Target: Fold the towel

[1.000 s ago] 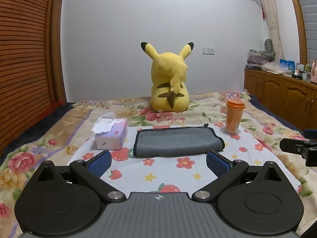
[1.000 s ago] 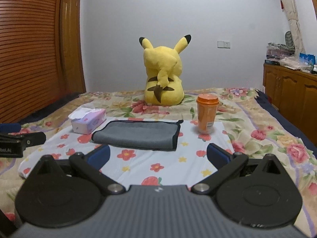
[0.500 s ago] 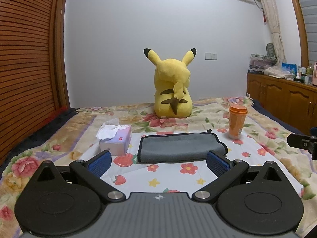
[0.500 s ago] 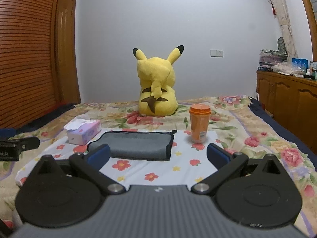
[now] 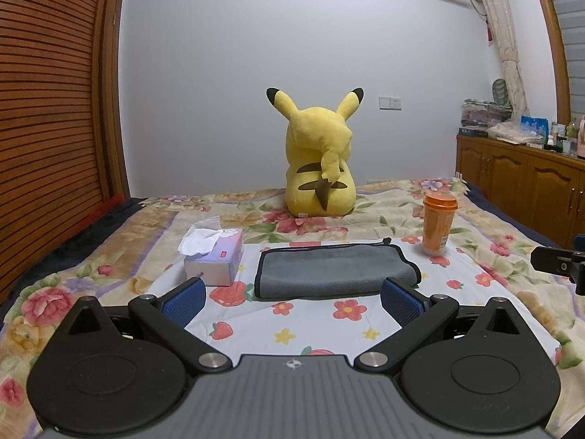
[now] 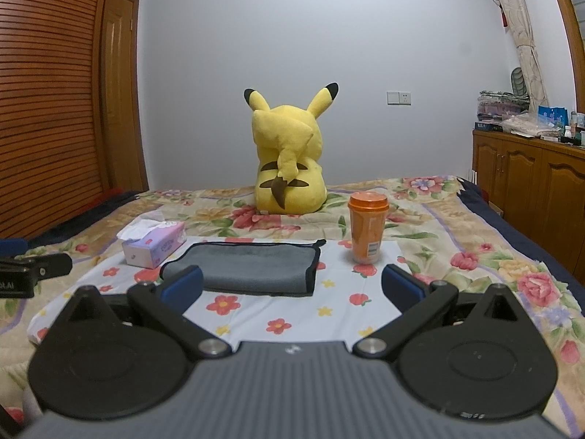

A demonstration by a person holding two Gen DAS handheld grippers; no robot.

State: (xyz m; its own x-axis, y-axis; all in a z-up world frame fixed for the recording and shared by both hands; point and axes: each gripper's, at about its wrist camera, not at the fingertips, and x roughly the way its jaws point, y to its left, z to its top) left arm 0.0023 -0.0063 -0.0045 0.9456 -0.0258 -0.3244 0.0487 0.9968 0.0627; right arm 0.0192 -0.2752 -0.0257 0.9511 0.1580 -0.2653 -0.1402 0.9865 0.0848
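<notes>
Grey towel [image 5: 334,270], folded, lies flat on the flowered cloth [image 5: 318,323] just ahead of both grippers, touched by neither. Left gripper [image 5: 292,298] and right gripper [image 6: 292,285] both spread wide, nothing between the fingers. Tissue box [image 5: 215,256] left of the towel, orange cup [image 5: 438,224] right, yellow plush toy [image 5: 319,157] beyond.

Ahead of me a yellow plush [image 5: 320,157] sits on the flowered bed [image 5: 124,241] with its back turned. Nearer, a tissue box [image 5: 215,258] stands to the left and an orange cup [image 5: 438,224] upright to the right. A wooden cabinet [image 5: 526,179] lines the right wall.
</notes>
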